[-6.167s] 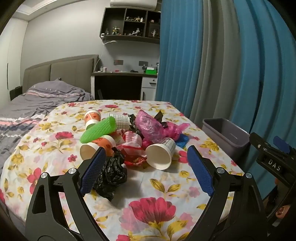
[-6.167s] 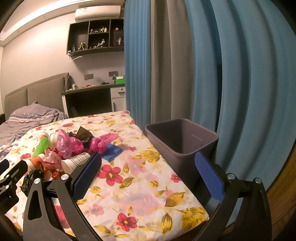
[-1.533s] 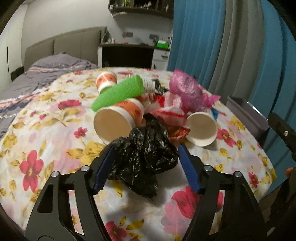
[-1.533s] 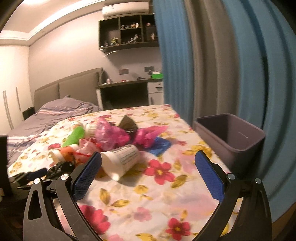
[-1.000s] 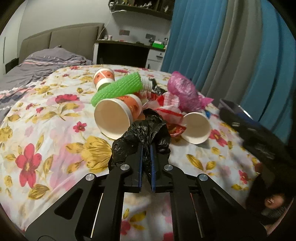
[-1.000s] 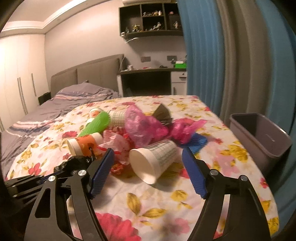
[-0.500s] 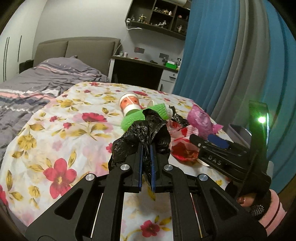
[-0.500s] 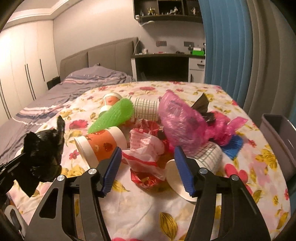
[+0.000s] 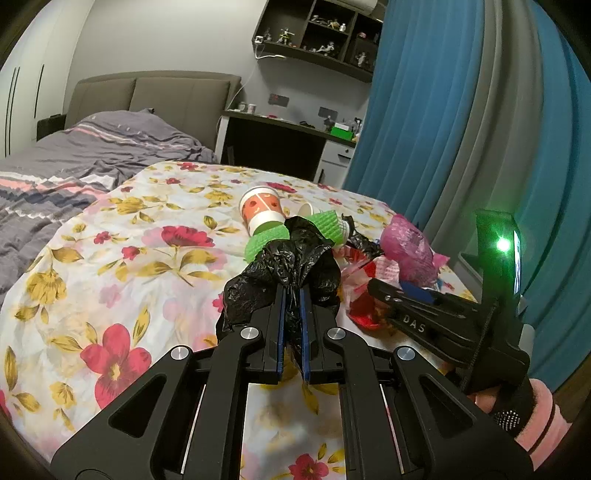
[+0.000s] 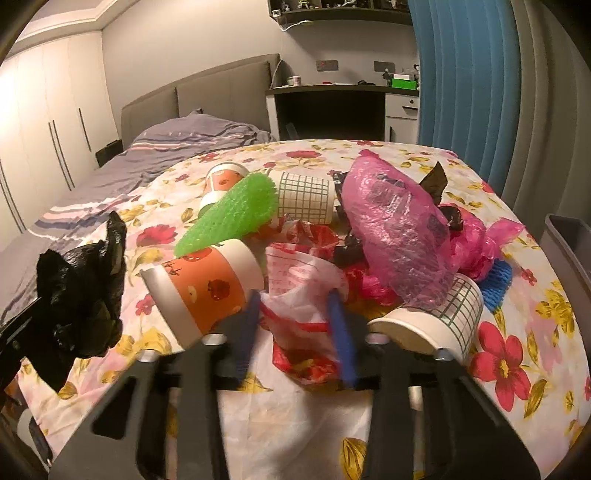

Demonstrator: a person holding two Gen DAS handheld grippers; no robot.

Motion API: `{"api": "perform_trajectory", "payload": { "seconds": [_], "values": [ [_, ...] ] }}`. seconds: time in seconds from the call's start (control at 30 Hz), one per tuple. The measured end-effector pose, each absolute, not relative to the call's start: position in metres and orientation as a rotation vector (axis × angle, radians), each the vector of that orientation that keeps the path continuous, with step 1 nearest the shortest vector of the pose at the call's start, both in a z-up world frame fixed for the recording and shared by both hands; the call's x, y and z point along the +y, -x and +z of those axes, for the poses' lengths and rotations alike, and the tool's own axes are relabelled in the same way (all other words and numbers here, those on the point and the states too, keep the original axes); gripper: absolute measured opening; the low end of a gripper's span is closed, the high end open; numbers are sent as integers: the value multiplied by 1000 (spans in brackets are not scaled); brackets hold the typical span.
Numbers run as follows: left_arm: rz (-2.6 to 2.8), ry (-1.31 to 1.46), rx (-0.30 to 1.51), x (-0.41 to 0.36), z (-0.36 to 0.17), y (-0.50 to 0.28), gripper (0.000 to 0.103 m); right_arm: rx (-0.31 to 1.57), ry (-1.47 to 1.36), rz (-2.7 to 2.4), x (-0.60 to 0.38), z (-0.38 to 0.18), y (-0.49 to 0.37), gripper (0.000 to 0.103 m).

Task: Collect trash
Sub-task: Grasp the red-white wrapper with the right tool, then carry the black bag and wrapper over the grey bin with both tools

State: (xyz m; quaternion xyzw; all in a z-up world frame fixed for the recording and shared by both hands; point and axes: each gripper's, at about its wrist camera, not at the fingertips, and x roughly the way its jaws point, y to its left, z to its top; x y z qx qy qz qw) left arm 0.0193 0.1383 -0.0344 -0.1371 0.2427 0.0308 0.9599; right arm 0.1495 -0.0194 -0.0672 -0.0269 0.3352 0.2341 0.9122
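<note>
The right gripper's fingers [image 10: 341, 332] are motion-blurred, so their grip on the white and red wrapper [image 10: 299, 280] cannot be told. The bin [image 10: 569, 243] is cut off by the frame edge. The black bag [image 9: 288, 273] hides part of the green mesh sleeve [image 9: 295, 230].

Home bedroom. Bed [image 9: 92, 147] with a grey padded headboard [image 9: 155, 92] and rumpled striped bedding, a desk [image 9: 280, 129] against the back wall, a shelf [image 9: 317, 33] of small figurines above it, blue floor-length curtains [image 9: 424, 122], white wardrobe doors [image 10: 44, 110]. The floral tablecloth [image 9: 122, 266] on the near table is household stuff too.
</note>
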Motion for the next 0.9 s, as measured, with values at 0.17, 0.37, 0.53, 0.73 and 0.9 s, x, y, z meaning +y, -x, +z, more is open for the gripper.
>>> {"api": "perform_trajectory", "payload": {
  "seconds": [0.17, 0.37, 0.53, 0.73, 0.9],
  "values": [
    [64, 273, 492, 138, -34, -19, 6, 667, 50, 524, -23, -62, -140, 21],
    [70, 255, 473, 131, -28, -16, 6, 583, 40, 617, -34, -40, -111, 18],
    [64, 241, 459, 121, -23, -11, 6, 534, 30, 679, -54, -24, -85, 18],
    [25, 204, 442, 100, -13, -10, 6, 469, 19, 638, -99, -5, -66, 18],
    [-25, 169, 436, 73, -7, -17, 6, 418, -36, 561, -145, 8, -61, 18]
  ]
}}
